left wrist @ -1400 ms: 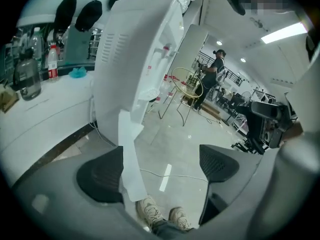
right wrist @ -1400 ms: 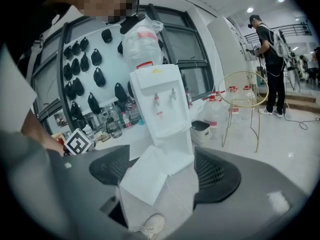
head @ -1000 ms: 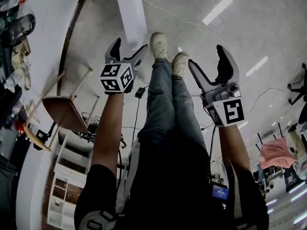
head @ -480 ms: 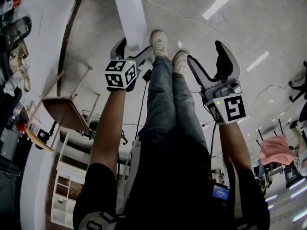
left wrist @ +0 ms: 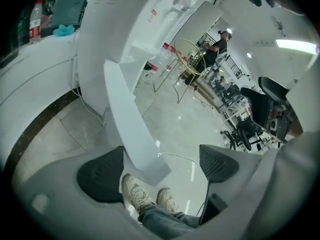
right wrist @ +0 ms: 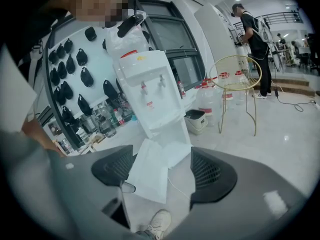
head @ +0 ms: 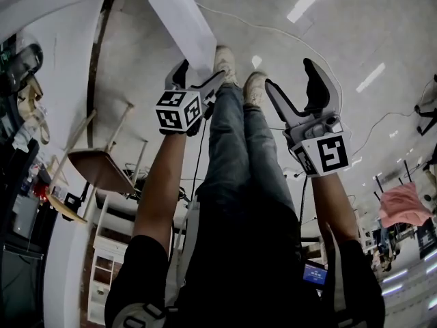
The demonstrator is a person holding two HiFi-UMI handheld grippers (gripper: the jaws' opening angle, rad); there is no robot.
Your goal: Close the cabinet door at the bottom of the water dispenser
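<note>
Now left claw (head: 199, 74) nearer cabinet door (head: 183, 22).

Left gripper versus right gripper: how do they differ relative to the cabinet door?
The left gripper is up at the open cabinet door, its lower edge seen between the jaws. The right gripper hangs clear of it, its jaws just closing slightly on nothing. Both stand open.

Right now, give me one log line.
door: open | left gripper: open, door corner between jaws, not clamped | right gripper: open, jaws just closing slightly, nothing between
</note>
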